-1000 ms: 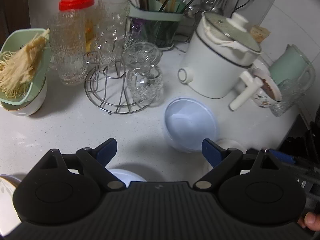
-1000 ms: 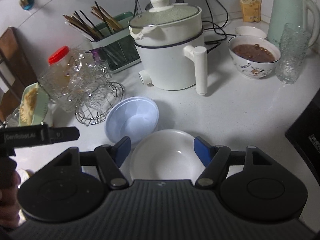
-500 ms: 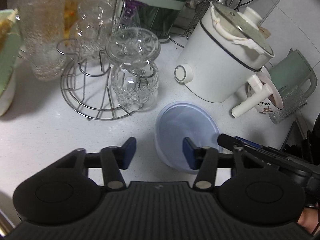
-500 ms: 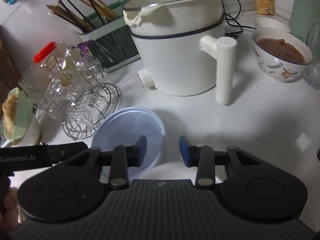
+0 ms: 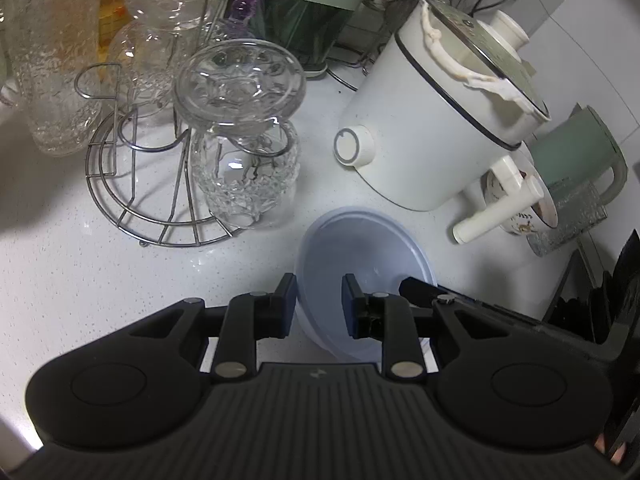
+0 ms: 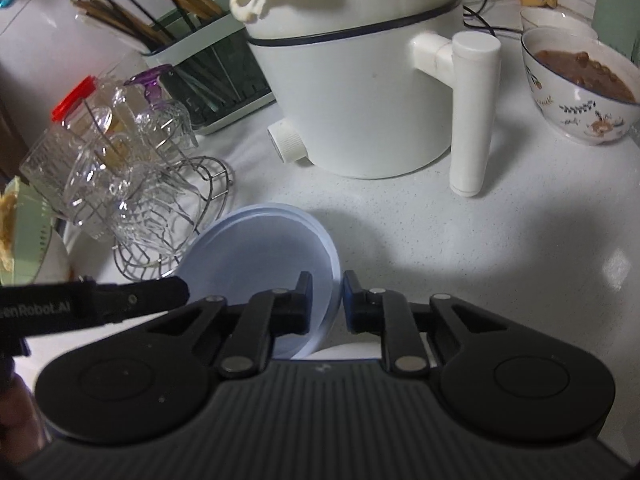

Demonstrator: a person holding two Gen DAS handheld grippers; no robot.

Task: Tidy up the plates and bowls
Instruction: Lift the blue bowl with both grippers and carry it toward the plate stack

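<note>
Here, left wrist view: left gripper (image 5: 318, 300) jaws pinch blue bowl (image 5: 372, 252) rim at its 8 o'clock, bowl tilted on counter (image 5: 80, 264). Right wrist view: right gripper (image 6: 326, 298) jaws clamp same bowl's rim at 4 o'clock; white pot (image 6: 360, 92) at 12.

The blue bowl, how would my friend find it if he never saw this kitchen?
Find the big white pot on the counter. Just in front of it, beside the wire rack of glasses, sits the blue bowl. It is the only pale blue, empty one, and both tongs pinch its rim.
</note>
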